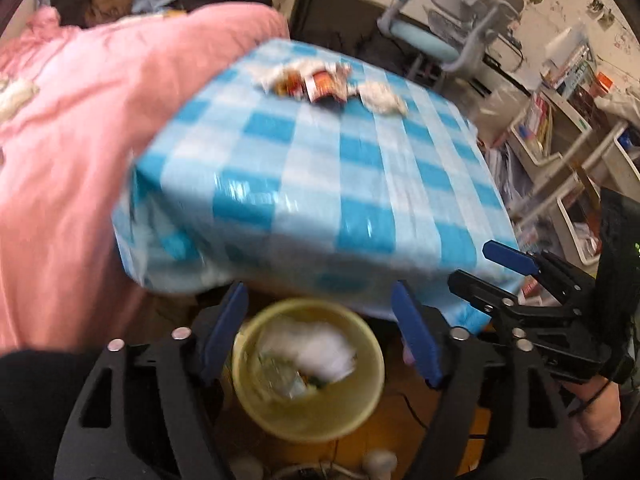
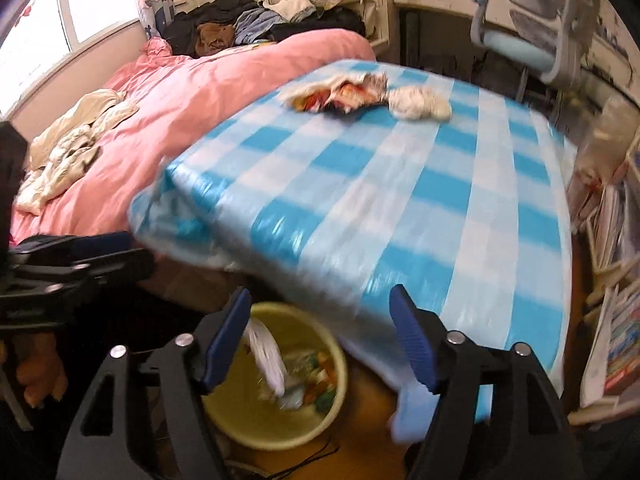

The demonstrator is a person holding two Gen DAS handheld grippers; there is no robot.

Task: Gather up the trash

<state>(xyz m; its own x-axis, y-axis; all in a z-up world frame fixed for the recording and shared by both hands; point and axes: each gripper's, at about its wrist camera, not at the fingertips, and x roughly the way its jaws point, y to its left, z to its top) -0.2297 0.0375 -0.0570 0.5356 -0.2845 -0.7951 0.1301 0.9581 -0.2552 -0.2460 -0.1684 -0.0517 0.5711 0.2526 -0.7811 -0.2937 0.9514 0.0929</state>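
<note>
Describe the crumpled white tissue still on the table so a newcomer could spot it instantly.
Start at the table with the blue-and-white checked cloth. Along its far edge lies a small heap of trash. The crumpled white tissue is the plain white wad at the heap's right end, beside the colourful snack wrappers, which show red and orange print.

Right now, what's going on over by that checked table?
A person is clearing trash with two tools. Both the left hand-held gripper and right hand-held gripper are open and empty above the round yellow plastic bin, which already holds white tissue and wrappers. On the far side of the blue-and-white checked tablecloth, colourful crumpled snack wrappers and a wadded white tissue still wait.
</note>
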